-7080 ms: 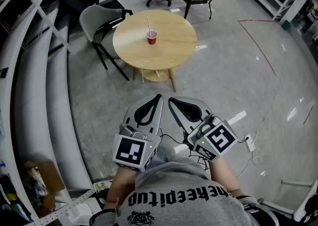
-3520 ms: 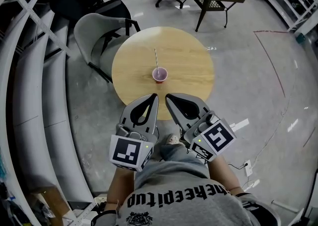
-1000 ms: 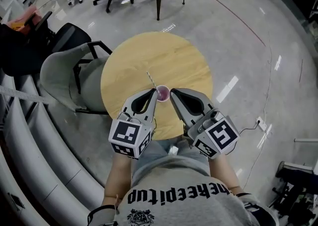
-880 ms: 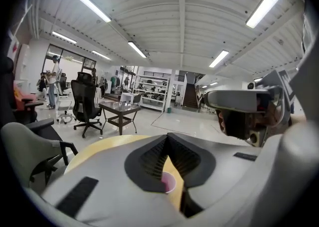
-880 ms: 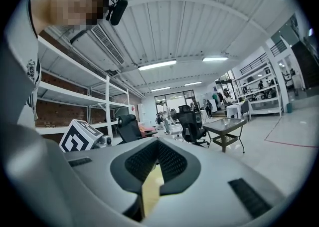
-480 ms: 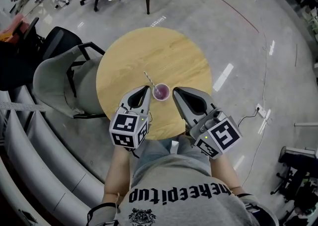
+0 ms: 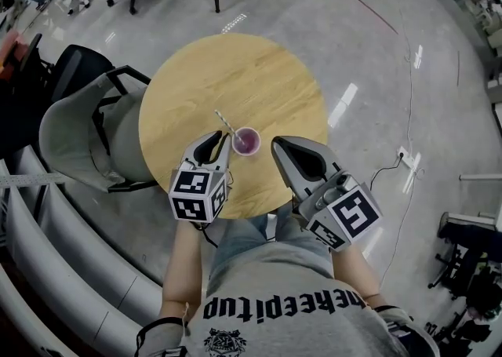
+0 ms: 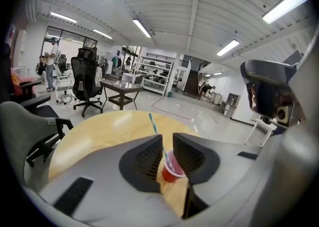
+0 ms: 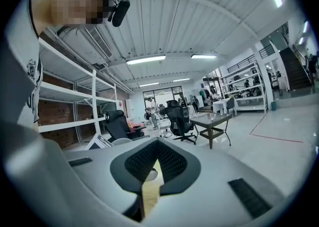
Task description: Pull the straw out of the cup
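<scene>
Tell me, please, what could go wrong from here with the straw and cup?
1. The cup stands free on the table. The right gripper is shut and beside it, not touching it. Pulling the leaning straw could tip or drag the cup.
2. The left gripper has its jaws narrowly apart, with the straw in the gap and the cup's rim just behind. Closing might catch the rim or crush the straw.

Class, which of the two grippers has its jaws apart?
The left gripper: a gap shows between its jaws, framing the straw and red cup. The right gripper's jaw tips meet.
</scene>
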Motion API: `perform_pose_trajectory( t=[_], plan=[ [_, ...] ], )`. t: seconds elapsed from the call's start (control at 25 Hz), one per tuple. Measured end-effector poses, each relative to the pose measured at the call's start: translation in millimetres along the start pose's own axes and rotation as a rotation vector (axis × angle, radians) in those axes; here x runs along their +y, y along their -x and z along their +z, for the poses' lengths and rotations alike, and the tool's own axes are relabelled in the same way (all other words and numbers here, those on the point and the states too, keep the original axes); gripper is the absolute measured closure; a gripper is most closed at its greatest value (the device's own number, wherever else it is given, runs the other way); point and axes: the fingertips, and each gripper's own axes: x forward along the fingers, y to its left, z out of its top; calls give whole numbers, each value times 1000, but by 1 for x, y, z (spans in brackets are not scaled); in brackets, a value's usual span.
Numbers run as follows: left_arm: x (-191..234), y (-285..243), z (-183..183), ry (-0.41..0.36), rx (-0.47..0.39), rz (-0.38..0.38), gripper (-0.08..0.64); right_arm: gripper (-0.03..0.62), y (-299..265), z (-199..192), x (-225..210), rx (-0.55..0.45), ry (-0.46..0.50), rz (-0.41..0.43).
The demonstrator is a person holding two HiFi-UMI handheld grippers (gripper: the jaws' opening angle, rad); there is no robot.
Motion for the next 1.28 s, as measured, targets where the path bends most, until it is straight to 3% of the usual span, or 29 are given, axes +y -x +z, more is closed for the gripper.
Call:
perform_pose_trajectory(
  t=[0.76, 1.28],
  plan=[
    [11, -44, -28, 108, 73, -39, 439, 580, 14, -13, -23, 38, 6, -82],
    [6, -47, -30, 42, 91, -23, 491, 580, 19, -11, -26, 33, 10, -87]
  ],
)
